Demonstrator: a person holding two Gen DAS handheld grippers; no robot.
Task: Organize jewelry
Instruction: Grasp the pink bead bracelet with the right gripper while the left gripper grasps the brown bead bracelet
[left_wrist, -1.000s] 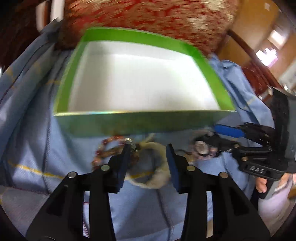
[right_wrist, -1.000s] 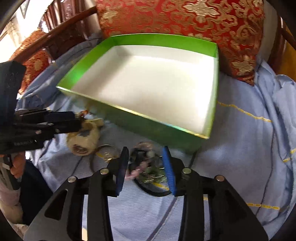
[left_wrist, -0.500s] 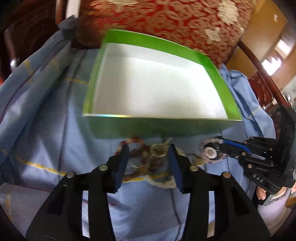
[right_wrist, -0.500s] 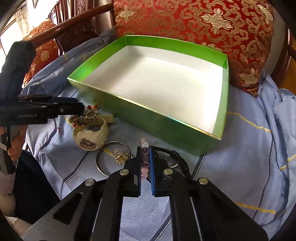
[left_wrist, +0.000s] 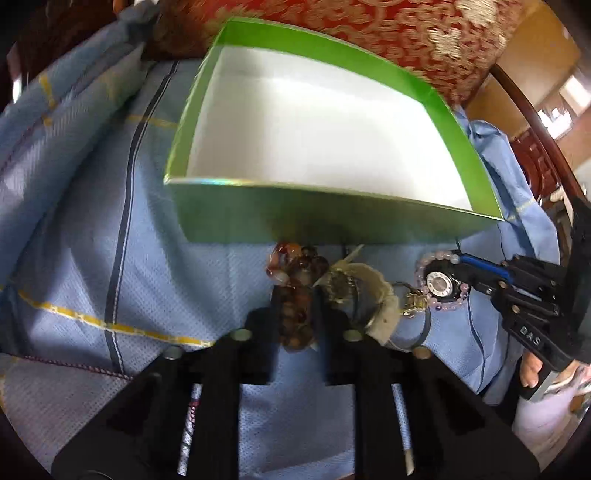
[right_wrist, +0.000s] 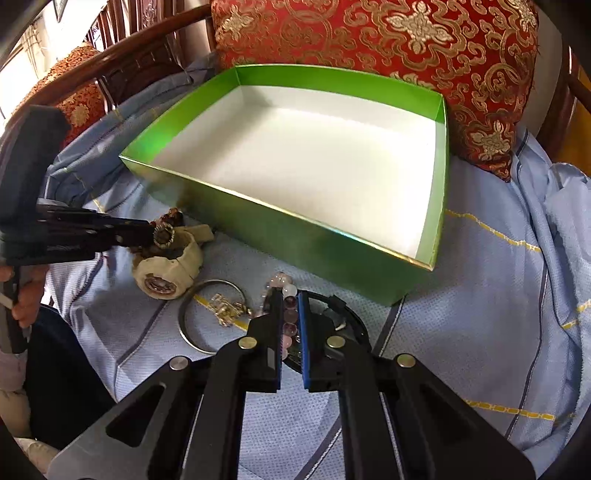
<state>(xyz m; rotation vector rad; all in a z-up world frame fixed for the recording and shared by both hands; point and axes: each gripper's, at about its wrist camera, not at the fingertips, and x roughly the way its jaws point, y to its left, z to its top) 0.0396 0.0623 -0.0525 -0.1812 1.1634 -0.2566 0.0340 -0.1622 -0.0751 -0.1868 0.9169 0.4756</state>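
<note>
Left wrist view: the left gripper is seen pinched on a brown bead bracelet, which lies on the blue cloth just in front of the green box. A cream watch rests touching the beads on their right side. In the right wrist view, the right gripper is seen closed on a pink bead bracelet, near the box's front wall, with a dark watch lying under and beside it. A metal bangle and a small gold charm are seen between the two grippers. A red patterned cushion stands behind the box.
</note>
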